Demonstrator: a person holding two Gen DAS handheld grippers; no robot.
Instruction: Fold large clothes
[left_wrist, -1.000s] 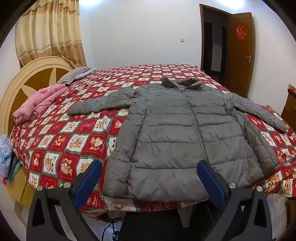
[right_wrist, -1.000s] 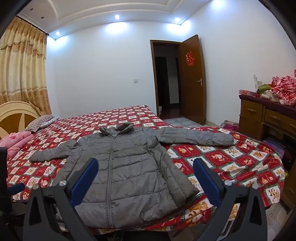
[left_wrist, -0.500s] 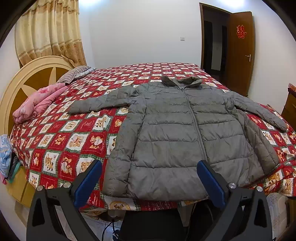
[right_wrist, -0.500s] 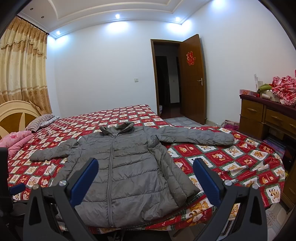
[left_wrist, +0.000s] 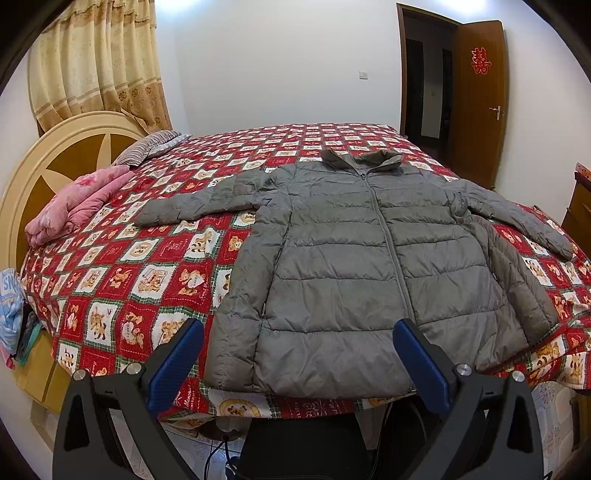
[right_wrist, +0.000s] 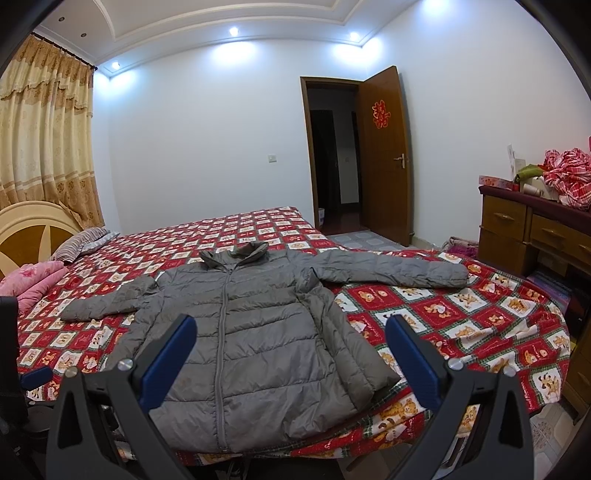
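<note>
A grey puffer jacket (left_wrist: 354, 266) lies flat, zipped, sleeves spread, on the bed (left_wrist: 122, 273). The left gripper (left_wrist: 297, 360) and right gripper (right_wrist: 290, 350) hover near its hem, fingers wide apart, holding nothing. A red paper character marks the door (right_wrist: 384, 155).

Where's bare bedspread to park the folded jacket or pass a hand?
Bare bedspread lies between the grey jacket and the pink quilt, below the left sleeve; also beyond the collar, and under the right sleeve. Crowded: headboard end with the striped pillow.
</note>
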